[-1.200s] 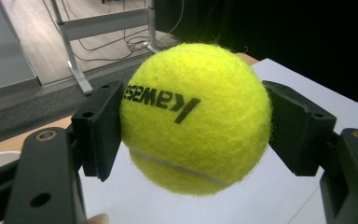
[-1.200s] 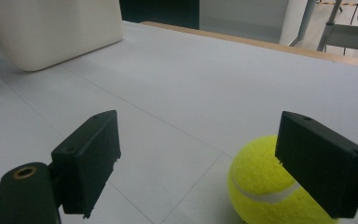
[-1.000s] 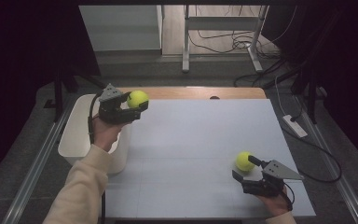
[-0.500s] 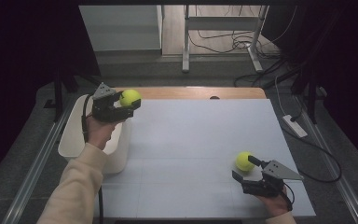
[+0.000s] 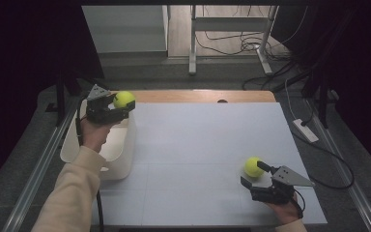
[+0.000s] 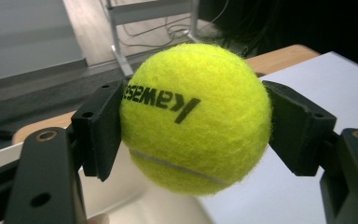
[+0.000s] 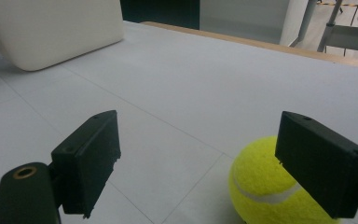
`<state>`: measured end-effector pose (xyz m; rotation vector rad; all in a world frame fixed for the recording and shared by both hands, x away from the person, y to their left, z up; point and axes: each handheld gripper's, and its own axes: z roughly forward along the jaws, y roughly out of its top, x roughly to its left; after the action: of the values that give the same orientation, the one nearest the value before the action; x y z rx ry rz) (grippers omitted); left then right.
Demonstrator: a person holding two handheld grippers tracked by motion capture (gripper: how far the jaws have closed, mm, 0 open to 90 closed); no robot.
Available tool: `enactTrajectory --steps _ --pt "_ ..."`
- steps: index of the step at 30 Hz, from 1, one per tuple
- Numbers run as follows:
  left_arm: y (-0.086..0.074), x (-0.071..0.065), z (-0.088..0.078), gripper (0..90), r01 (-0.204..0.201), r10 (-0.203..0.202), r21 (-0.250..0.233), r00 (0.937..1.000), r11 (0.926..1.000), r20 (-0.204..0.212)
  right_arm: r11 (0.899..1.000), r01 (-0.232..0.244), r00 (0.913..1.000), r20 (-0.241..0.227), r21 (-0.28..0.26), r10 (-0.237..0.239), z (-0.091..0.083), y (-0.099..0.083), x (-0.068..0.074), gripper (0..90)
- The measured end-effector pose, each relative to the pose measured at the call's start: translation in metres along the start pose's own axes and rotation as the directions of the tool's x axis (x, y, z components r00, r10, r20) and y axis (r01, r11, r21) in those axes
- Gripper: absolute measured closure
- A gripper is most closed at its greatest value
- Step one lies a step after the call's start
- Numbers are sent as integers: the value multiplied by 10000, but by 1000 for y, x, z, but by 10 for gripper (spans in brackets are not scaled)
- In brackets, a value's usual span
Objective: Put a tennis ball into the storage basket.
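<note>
One yellow tennis ball [image 6: 193, 116] held aloft, another [image 5: 253, 166] resting on the table.

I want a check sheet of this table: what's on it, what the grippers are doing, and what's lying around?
Surface: white table top, wooden far edge.
Job's things: one tennis ball held above the white bin; second tennis ball on the table.
Clutter: nothing seen.
Grippers: left gripper shut on its ball; right gripper open, ball beside one jaw.
Cables: on the floor beyond the table.
Surroundings: power strip on the floor, metal frame legs, dark curtains.
</note>
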<state>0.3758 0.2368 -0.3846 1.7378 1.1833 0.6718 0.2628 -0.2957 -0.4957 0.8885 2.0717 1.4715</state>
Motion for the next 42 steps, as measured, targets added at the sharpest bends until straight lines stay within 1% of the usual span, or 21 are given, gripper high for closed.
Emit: enactTrajectory --steps 1,2,3,5,9,14,17,22,35,42 --pt "0 0 0 264 0 0 0 10000 10000 0 10000 0 10000 0 0 0 0 0 0 137" --pt "-1 6 1 264 64 -62 124 9998 9999 -163 10000 -11 10000 5 4 11 0 0 0 137" --pt "-1 6 1 264 64 -62 124 9998 9999 -163 10000 -11 10000 5 4 11 0 0 0 137" --pt "-3 12 1 264 174 -169 173 9995 9997 -259 10000 1 10000 5 1 -1 0 0 0 137" --pt "-5 19 0 264 253 -241 262 9987 9993 -447 10000 -8 10000 9 8 8 0 0 0 137" --pt "-5 24 -3 264 360 -347 218 9977 9991 -576 10000 3 10000 10 19 -3 0 0 0 137" --pt "-5 25 -4 264 326 -309 246 9974 9992 -647 10000 2 10000 10 17 -2 0 0 0 137" --pt "-5 29 -5 264 378 -359 228 9964 9990 -765 10000 6 10000 9 16 -6 0 0 0 137" --pt "-7 43 -8 264 605 -557 329 9897 9976 -1322 10000 17 10000 13 -14 -17 0 0 0 137" --pt "-10 52 -6 264 771 -675 562 9855 9954 -1554 10000 3 10000 13 7 -3 0 0 0 137"
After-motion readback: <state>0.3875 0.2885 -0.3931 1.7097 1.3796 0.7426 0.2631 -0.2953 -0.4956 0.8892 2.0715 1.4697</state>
